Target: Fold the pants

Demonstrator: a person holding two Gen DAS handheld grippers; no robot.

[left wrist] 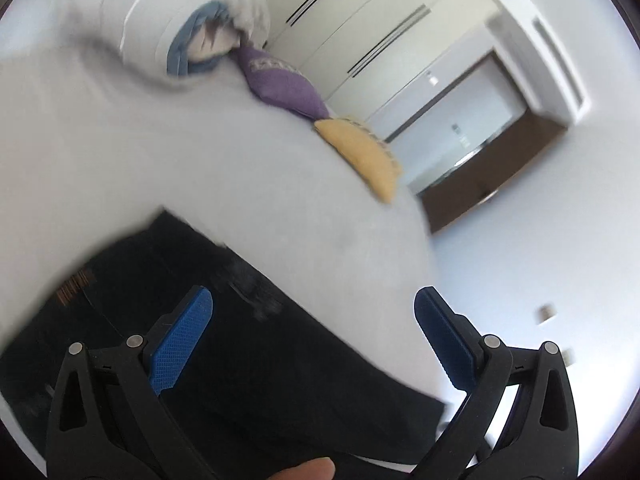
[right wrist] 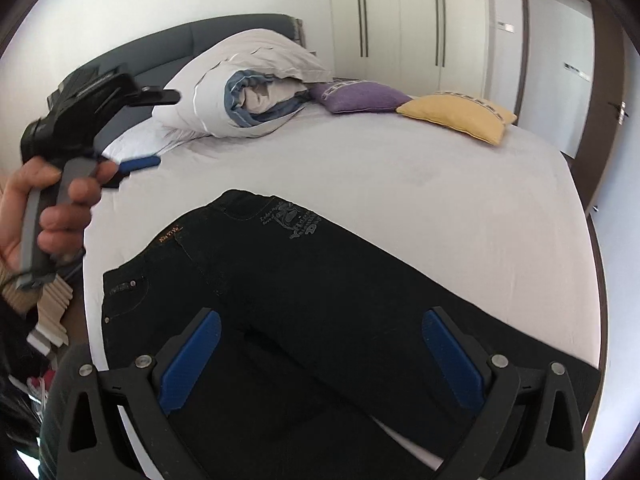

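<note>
Black pants point(right wrist: 288, 304) lie flat on the white bed point(right wrist: 440, 208), waist towards the pillows and legs towards me. My right gripper point(right wrist: 320, 320) is open and empty, held above the legs. My left gripper point(left wrist: 314, 300) is open and empty, above the pants point(left wrist: 192, 344) near the bed's edge; its view is tilted and blurred. In the right wrist view the left gripper point(right wrist: 152, 128) shows at the far left, held in a hand above the bed, apart from the pants.
A rolled white and blue duvet point(right wrist: 248, 88) lies at the head of the bed. A purple cushion point(right wrist: 360, 98) and a yellow cushion point(right wrist: 460, 114) lie beside it. White wardrobes point(right wrist: 400, 20) and a door point(right wrist: 560, 60) stand behind.
</note>
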